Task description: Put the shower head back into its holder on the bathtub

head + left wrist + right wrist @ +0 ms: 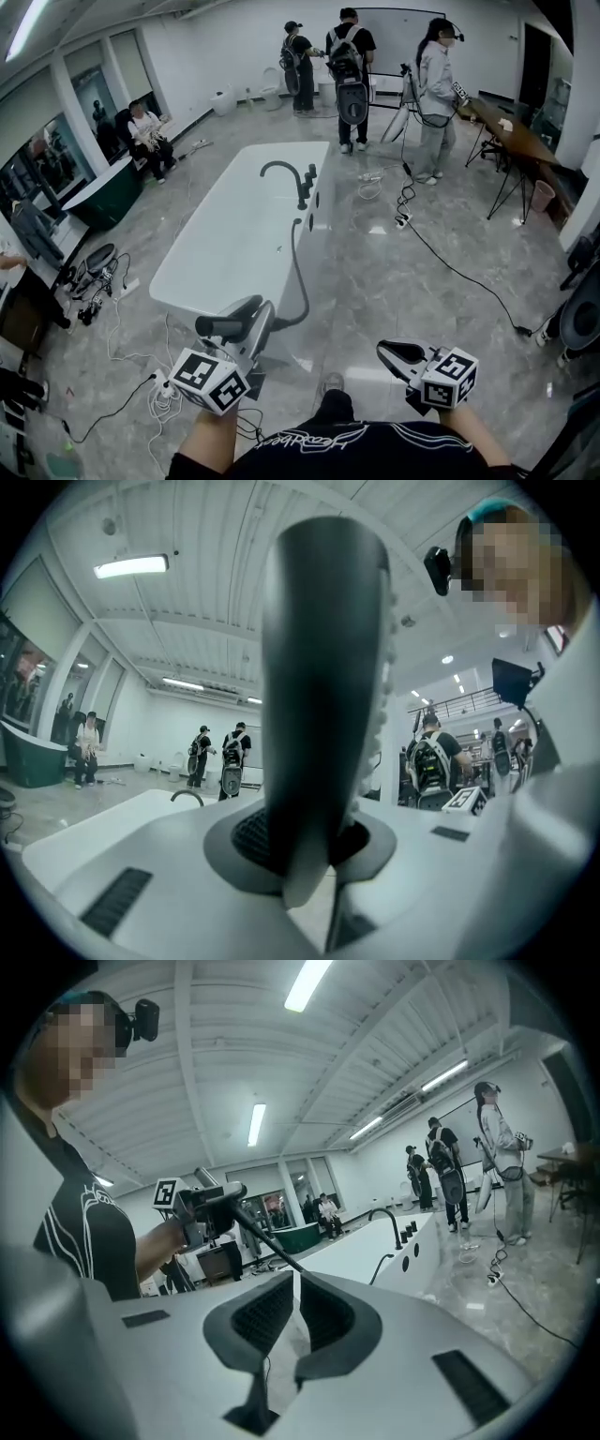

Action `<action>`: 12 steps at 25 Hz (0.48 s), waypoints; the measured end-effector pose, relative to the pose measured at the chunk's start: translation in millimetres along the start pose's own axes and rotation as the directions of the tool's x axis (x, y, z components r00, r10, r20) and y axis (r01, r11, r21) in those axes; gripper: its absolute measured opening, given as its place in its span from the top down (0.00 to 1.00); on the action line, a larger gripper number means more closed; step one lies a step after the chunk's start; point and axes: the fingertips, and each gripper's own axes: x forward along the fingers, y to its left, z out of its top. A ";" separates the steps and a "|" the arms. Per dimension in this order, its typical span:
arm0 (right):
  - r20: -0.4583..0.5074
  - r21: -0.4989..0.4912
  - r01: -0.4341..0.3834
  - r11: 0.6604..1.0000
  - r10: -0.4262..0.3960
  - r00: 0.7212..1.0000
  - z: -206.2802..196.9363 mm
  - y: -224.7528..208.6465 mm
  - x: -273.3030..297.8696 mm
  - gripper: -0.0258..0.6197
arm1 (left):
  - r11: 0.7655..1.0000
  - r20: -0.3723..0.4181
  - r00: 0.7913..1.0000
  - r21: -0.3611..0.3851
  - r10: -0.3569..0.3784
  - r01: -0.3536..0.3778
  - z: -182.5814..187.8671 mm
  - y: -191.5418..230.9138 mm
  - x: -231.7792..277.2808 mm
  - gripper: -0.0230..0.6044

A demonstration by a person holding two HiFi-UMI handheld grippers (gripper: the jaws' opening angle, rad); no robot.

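The dark shower head [221, 326] is clamped in my left gripper [246, 324], low in the head view just off the near end of the white bathtub [225, 253]. Its black hose [299, 272] loops up from the gripper to the tub's right rim. In the left gripper view the shower head's handle [323, 686] stands upright between the jaws and fills the middle. The black faucet [283, 171] and taps [308, 180] stand at the tub's far right rim. My right gripper [392, 352] is shut and empty over the floor to the right, its pads together [295, 1321].
Cables and a power strip [161, 392] lie on the floor left of the tub, and another cable [450, 262] crosses the floor on the right. Several people [349, 56] stand at the back. A wooden table [511, 131] stands at far right and a dark green tub [98, 197] at left.
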 end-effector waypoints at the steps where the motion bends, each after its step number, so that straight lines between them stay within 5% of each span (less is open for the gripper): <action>1: -0.012 -0.001 -0.003 1.000 0.003 1.000 2.6 -6.2 8.8 0.94 | 1.000 0.005 1.000 -0.010 0.000 0.000 2.8 8.1 7.5 0.83; 12: -0.065 0.113 -0.053 0.992 0.061 0.996 34.7 -126.0 146.1 0.93 | 0.991 0.051 0.999 -0.129 -0.016 0.023 29.7 145.2 135.9 0.83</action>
